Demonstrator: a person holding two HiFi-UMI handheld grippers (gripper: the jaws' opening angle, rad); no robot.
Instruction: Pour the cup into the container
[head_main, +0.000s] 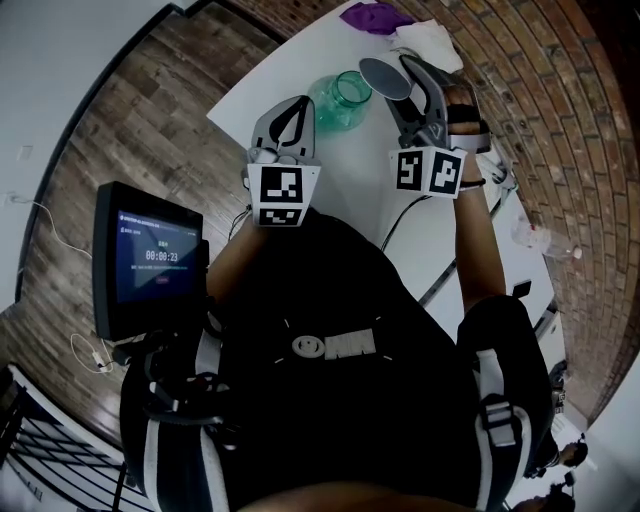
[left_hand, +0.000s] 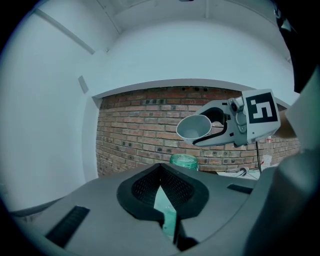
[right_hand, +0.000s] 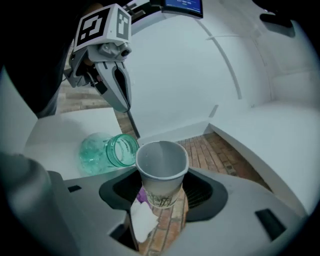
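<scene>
Paper cup (right_hand: 160, 172), white with a dark print near its base, was pinched between the jaws of the right gripper (left_hand: 207, 131). It was held tipped on its side above the white table (head_main: 340, 170), close over the green glass jar (head_main: 345, 98). The left gripper (head_main: 295, 105) was held nearly level just beside the jar, its jaws pressed together on nothing.

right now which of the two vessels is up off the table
The white paper cup, gripped by the right gripper and tipped in mid-air; the green glass jar stands on the table.
</scene>
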